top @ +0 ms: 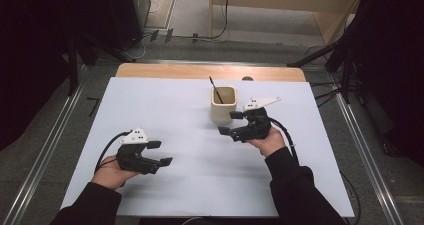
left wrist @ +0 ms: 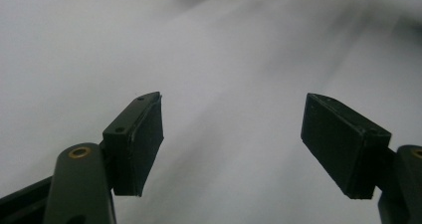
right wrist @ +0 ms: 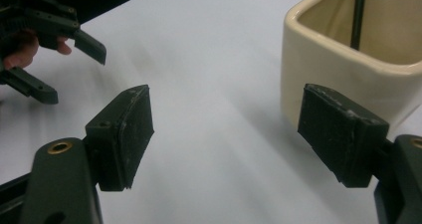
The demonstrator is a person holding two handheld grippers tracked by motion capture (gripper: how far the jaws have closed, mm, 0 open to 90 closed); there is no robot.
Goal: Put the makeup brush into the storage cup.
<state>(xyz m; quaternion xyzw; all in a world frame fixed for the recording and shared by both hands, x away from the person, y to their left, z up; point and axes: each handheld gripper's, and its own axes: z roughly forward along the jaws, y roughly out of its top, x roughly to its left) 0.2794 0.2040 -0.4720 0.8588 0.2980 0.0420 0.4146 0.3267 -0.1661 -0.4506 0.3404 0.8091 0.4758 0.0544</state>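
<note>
Cream square cup (top: 223, 105) sits far-centre on the white table (top: 165, 115), upright, one black pen (top: 215, 89) leaning inside. Right gripper (top: 229, 123) just near-right of the cup, jaws wide, nothing held. Left gripper (top: 161, 153) well apart at near left, jaws wide, nothing between them.

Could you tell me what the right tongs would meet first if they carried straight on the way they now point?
Probably nothing soon: the right tongs face bare white tabletop; the square cream ceramic cup sits just beside one pad.
</note>
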